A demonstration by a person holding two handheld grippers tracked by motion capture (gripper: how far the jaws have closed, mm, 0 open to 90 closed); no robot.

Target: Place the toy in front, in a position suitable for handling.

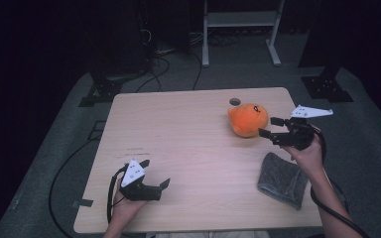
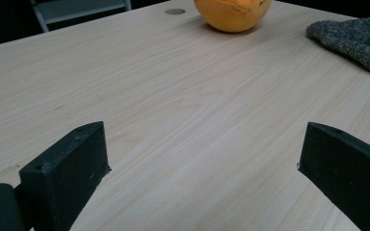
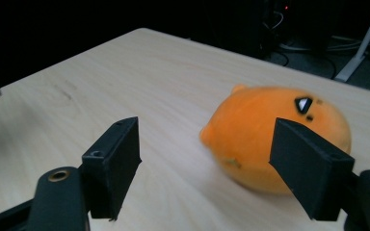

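Jaws, right: your right gripper (image 1: 272, 127) has its jaws wide apart and holds nothing; one jaw is already in front of the toy, the other over bare wood beside it
Jaws, left: your left gripper (image 1: 155, 174) is also spread wide and holds nothing, low over the near left part of the table (image 1: 188, 148), well apart from the toy
Toy, place: the orange plush toy (image 1: 248, 119) lies on the far right part of the table, near the small round hole (image 1: 234, 101), just beside your right jaw tips
Toy, look: round and fat body, a small dark eye on the upper side (image 3: 303, 104), a little bump at one end
Toy, handling: I judge it light and soft, so it will squash under the jaws and will not break; the fuzzy cover should not slip much
Where to hold: take it across the middle of the body, one jaw on each side, not by the small bump
Risk: if you close only on the edge, the round body may roll out of the jaws
Cloth: the grey cloth (image 1: 282, 179) lies near your right forearm, apart from the toy
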